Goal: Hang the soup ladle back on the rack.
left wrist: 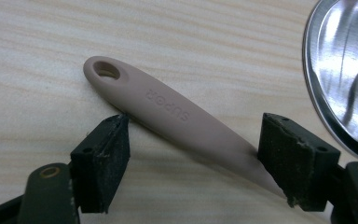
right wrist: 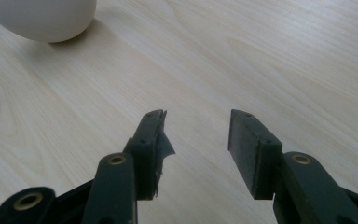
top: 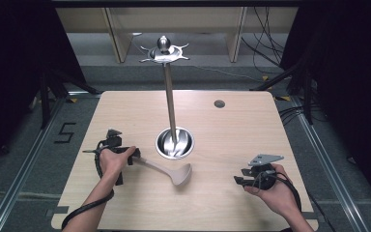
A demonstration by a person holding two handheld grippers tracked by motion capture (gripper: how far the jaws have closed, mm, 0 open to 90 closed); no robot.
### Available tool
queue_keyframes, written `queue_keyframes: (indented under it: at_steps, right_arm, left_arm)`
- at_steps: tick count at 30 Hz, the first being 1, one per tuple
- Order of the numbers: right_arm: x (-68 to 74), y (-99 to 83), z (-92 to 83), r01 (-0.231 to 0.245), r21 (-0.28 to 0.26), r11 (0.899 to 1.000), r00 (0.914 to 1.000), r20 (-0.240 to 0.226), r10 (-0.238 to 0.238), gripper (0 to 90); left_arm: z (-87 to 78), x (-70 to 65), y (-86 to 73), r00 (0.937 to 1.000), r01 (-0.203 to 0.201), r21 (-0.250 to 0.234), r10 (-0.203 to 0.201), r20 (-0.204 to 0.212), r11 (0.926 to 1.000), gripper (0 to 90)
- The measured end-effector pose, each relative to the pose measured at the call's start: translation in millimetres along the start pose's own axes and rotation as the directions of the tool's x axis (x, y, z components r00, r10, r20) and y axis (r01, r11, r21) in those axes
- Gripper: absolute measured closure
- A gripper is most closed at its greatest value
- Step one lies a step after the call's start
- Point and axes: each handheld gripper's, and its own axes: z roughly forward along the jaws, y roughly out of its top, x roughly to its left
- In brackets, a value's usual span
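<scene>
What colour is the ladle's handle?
The ladle's handle is a plain dusty pinkish beige with raised lettering, best seen in the left gripper view.

table (top: 232, 140): light wood | on it: ladle (top: 171, 171), steel stand base (top: 174, 143)

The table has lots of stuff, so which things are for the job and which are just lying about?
For the job:
beige plastic ladle
left gripper, jaws open around the ladle's handle
tall steel utensil stand with a round base

Just lying about:
right gripper, open, holding nothing
small grey disc in the wooden table
</scene>
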Motion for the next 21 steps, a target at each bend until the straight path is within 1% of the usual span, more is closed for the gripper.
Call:
queue_keyframes:
  at_steps: [1, 2, 3, 4, 5, 6, 7, 8, 9, 10, 11, 12, 13, 14, 15, 16, 17, 18, 19, 20, 21]
  right_arm:
    - [2.1, -0.8, 2.3, -0.026, -0.022, 0.999, 0.9997, -0.005, 0.026, 56.0]
    - [2.1, -0.8, 2.3, -0.026, -0.022, 0.999, 0.9997, -0.005, 0.026, 56.0]
    - [2.4, -1.0, 3.2, -0.029, -0.028, 0.999, 0.9996, -0.003, 0.029, 56.0]
    - [2.0, -0.7, 2.6, -0.024, -0.017, 1.0, 0.9997, -0.006, 0.024, 56.1]
    - [1.2, -0.8, 1.9, -0.01, -0.004, 1.0, 0.9999, -0.004, 0.01, 56.1]
    - [1.2, -0.8, 1.9, -0.01, -0.004, 1.0, 0.9999, -0.004, 0.01, 56.1]
    - [0.2, 0.0, 1.3, 0.001, -0.005, 1.0, 1.0, -0.002, -0.001, 56.1]
    - [0.2, -0.2, 1.2, 0.002, -0.003, 1.0, 1.0, -0.003, -0.002, 56.2]
    - [1.7, -0.5, 1.5, -0.019, -0.001, 1.0, 0.9997, -0.012, 0.019, 56.3]
    - [1.7, -0.6, 1.4, -0.019, 0.0, 1.0, 0.9997, -0.013, 0.019, 56.3]
    - [2.2, -0.7, 0.4, -0.032, 0.005, 0.999, 0.9994, -0.013, 0.032, 56.6]
    - [2.2, -1.2, 1.0, -0.02, -0.009, 1.0, 0.9998, -0.008, 0.02, 56.9]
    - [1.3, 0.0, -1.5, -0.004, 0.002, 1.0, 0.9999, -0.011, 0.004, 57.0]
    - [1.3, 0.0, -1.5, -0.004, 0.002, 1.0, 0.9999, -0.011, 0.004, 57.0]
    - [2.2, 1.3, -3.2, -0.012, 0.002, 1.0, 0.9998, -0.017, 0.012, 57.0]
    - [3.1, 1.2, -2.3, -0.021, -0.025, 0.999, 0.9997, -0.013, 0.021, 57.0]
    - [5.3, 0.5, -0.5, -0.043, -0.055, 0.998, 0.999, -0.009, 0.043, 57.1]
    - [2.4, 1.7, -4.2, -0.012, -0.006, 1.0, 0.9998, -0.014, 0.012, 57.2]
    - [2.4, 1.7, -4.2, -0.012, -0.006, 1.0, 0.9998, -0.014, 0.012, 57.2]
    - [1.7, 1.8, -4.3, -0.005, -0.002, 1.0, 0.9999, -0.015, 0.005, 57.3]
    - [2.4, 1.5, -3.8, -0.017, -0.004, 1.0, 0.9997, -0.015, 0.017, 57.3]
  left_arm:
    - [1.0, -0.9, 1.8, 1.0, 0.006, 0.001, -0.006, -0.003, 1.0, 25.0]
    - [1.5, -2.1, 3.8, 0.9999, 0.014, 0.006, -0.014, -0.01, 0.9999, 25.0]
    - [2.8, -2.1, 5.3, 0.9999, 0.012, 0.006, -0.012, -0.003, 0.9999, 25.7]
    - [3.0, -3.5, 7.5, 0.9997, 0.019, 0.017, -0.019, -0.013, 0.9997, 26.6]
    - [3.7, -4.2, 9.3, 0.9997, 0.021, 0.027, -0.02, -0.017, 0.9994, 28.0]
    - [3.4, -4.0, 10.6, 0.9997, 0.016, 0.038, -0.016, -0.016, 0.9991, 28.0]
    - [4.1, -4.5, 12.1, 0.9997, 0.019, 0.042, -0.018, -0.019, 0.9989, 28.5]
    - [4.6, -4.7, 13.3, 0.9995, 0.026, 0.046, -0.025, -0.019, 0.9986, 28.9]
    - [4.2, -3.6, 14.5, 0.9996, 0.025, 0.055, -0.024, -0.016, 0.9982, 29.6]
    - [3.8, -2.7, 15.8, 0.9994, 0.036, 0.06, -0.036, -0.002, 0.9976, 31.1]
    - [2.3, -0.6, 16.6, 0.9998, 0.02, 0.079, -0.02, 0.007, 0.9967, 34.0]
    - [3.1, 0.6, 17.6, 0.9977, 0.06, 0.072, -0.062, 0.029, 0.9956, 35.9]
    - [3.1, 0.6, 17.6, 0.9977, 0.06, 0.072, -0.062, 0.029, 0.9956, 38.0]
    - [1.5, 5.1, 18.4, 0.998, 0.036, 0.099, -0.04, 0.048, 0.9944, 38.0]
    - [1.6, 6.4, 18.6, 0.9968, 0.056, 0.1, -0.062, 0.051, 0.9934, 40.1]
    - [0.6, 9.4, 20.1, 0.9967, 0.047, 0.122, -0.054, 0.06, 0.9914, 42.1]
    - [2.5, 9.3, 21.1, 0.9914, 0.086, 0.107, -0.096, 0.09, 0.9905, 43.9]
    - [-0.5, 14.3, 22.9, 0.9927, 0.058, 0.146, -0.073, 0.096, 0.9875, 52.0]
    - [-1.1, 14.4, 24.3, 0.9909, 0.067, 0.139, -0.082, 0.106, 0.988, 52.0]
    - [-4.7, 14.0, 25.4, 0.9977, -0.002, 0.14, -0.008, 0.067, 0.9901, 64.1]
    - [-3.8, 17.0, 24.1, 0.9894, -0.13, 0.129, 0.137, -0.048, 0.9831, 88.4]
